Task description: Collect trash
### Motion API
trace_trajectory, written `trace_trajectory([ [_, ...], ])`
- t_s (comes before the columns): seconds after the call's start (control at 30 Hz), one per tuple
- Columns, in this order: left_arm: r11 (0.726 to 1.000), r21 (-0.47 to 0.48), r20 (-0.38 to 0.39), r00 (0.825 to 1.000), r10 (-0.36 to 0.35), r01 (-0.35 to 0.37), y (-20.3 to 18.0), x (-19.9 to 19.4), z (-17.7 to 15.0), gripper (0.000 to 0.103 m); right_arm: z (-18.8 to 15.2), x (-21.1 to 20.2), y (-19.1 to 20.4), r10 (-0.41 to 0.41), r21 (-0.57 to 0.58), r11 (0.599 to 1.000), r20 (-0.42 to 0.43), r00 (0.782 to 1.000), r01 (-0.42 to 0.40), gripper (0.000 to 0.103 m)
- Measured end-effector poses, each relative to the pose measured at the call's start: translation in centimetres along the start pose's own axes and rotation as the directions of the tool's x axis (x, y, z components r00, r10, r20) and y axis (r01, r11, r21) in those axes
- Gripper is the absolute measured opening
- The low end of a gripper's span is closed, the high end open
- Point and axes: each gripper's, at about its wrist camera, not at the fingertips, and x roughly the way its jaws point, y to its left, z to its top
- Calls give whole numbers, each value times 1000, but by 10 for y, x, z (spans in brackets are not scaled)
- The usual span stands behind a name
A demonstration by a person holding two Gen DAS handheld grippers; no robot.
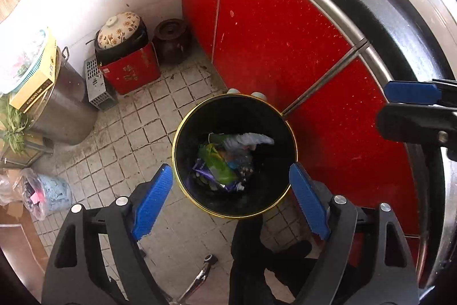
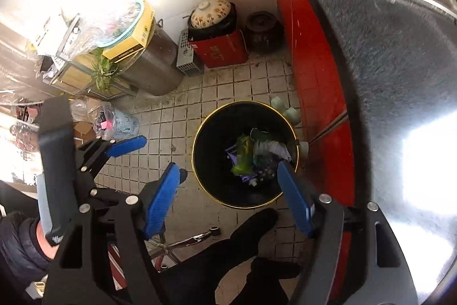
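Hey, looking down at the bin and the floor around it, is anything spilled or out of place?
Nothing has spilled: the wrappers lie inside the upright bin. The floor is grimy, with dark dirt along the red cabinet and in the corner by the brown jar.

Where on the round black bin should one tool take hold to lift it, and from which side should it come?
Grip the gold rim of the black bin, coming from straight above with one finger inside and one outside. The bin stands upright and open-topped; its body looks too wide to span. Choose the rim's floor side, since the red cabinet crowds the other.
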Motion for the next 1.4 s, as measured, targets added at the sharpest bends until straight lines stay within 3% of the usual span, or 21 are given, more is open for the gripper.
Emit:
trace_trajectory([
  [0.13,1000,23,41,999,15,-16,-14,-28,6,84,-20,-57,-13,-25,40,999,97,995,22,81],
  [0.23,998,67,67,998,16,-20,-42,-55,14,84,-47,-112,-34,-102,105,991,181,978,84,88],
  [0.3,991,132,91,996,-10,-2,-72,-76,23,86,-74,-153,-55,-201,181,970,227,953,162,92],
  [0.43,953,300,155,984,-88,38,-152,-115,39,90,-144,-226,-105,-409,406,867,251,877,288,95],
  [0.53,890,454,177,975,-132,38,-228,-131,46,91,-212,-273,-138,-547,583,735,210,810,345,95],
  [0.63,817,571,175,960,-216,80,-299,-145,46,91,-282,-315,-161,-664,732,561,119,738,386,95],
  [0.67,780,616,158,954,-254,106,-327,-149,44,91,-306,-328,-167,-690,774,503,93,718,384,95],
  [0.73,713,681,100,943,-318,168,-372,-156,35,91,-344,-344,-172,-724,831,417,59,687,368,95],
  [0.83,662,721,51,937,-346,205,-415,-165,21,91,-399,-366,-175,-763,893,290,-2,647,345,95],
  [0.97,601,766,-5,936,-352,230,-475,-171,-6,91,-456,-380,-174,-771,938,183,-49,634,294,95],
  [1.07,571,788,-27,939,-342,230,-494,-172,-22,91,-485,-387,-176,-772,955,138,-62,632,262,95],
  [1.23,532,819,-41,948,-317,214,-517,-171,-44,91,-506,-387,-181,-764,966,102,-77,640,238,95],
  [1.4,528,824,-45,953,-299,205,-522,-167,-50,91,-514,-387,-177,-758,970,101,-70,649,223,95],
])
